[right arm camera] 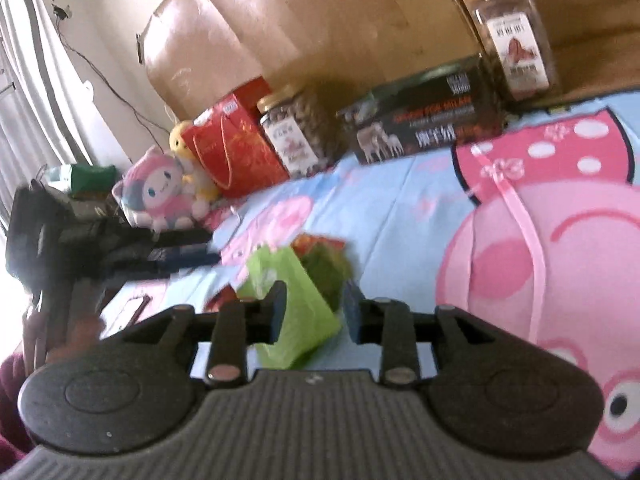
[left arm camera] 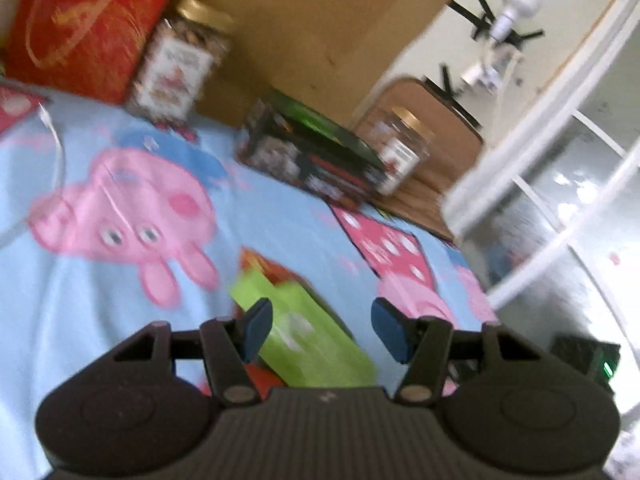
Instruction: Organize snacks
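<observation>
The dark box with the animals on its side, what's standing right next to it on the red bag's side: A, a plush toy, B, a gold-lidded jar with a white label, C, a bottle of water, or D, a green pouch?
B: in the right wrist view a gold-lidded jar with a white label stands between the dark box and the red gift bag, along the cardboard.

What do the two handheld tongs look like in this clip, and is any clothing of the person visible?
Both the left tongs and right tongs have a black ribbed body flanked by two round black housings, with black linkage arms on silver pivot pins. Blue pads line the fingers; on the right they are blurred and hard to make out. No cables show. A dark red sleeve appears at the right view's left edge.
</observation>
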Demonstrator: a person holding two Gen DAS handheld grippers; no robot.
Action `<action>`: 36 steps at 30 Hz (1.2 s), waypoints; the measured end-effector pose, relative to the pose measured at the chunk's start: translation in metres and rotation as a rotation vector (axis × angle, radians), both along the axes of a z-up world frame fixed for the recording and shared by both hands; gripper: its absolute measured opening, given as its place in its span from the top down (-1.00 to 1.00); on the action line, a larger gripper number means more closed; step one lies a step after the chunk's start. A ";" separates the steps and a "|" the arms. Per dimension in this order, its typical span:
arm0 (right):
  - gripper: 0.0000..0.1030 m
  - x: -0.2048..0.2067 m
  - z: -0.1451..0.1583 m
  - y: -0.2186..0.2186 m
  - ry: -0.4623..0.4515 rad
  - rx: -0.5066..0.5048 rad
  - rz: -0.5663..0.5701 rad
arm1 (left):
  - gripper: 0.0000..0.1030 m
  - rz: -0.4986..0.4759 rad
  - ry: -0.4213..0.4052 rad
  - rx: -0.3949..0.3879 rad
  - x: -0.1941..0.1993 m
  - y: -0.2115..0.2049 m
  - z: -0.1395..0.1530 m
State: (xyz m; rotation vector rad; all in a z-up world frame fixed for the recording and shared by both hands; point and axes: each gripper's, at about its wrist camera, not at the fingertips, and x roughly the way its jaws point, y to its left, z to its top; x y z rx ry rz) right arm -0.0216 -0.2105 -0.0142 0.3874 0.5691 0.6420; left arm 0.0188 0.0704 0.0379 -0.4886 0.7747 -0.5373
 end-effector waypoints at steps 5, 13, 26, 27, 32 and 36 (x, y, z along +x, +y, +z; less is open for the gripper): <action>0.31 0.008 -0.003 0.014 -0.014 -0.051 0.037 | -0.11 -0.093 0.082 -0.050 -0.017 -0.011 -0.019; 0.31 0.003 -0.025 0.033 0.075 -0.054 0.179 | -0.30 -0.046 0.178 -0.091 -0.012 -0.008 -0.044; 0.34 -0.003 -0.025 0.032 0.051 0.008 0.128 | 0.46 -0.030 0.099 -0.087 -0.010 -0.009 -0.035; 0.34 -0.003 -0.024 0.031 0.045 0.019 0.125 | 0.46 -0.030 0.100 -0.101 -0.009 -0.007 -0.035; 0.32 0.003 -0.030 0.031 0.080 0.041 0.134 | 0.56 -0.011 0.161 -0.163 0.000 0.002 -0.048; -0.04 0.006 -0.029 0.026 0.087 0.088 0.142 | 0.60 -0.036 0.170 -0.308 0.002 0.016 -0.052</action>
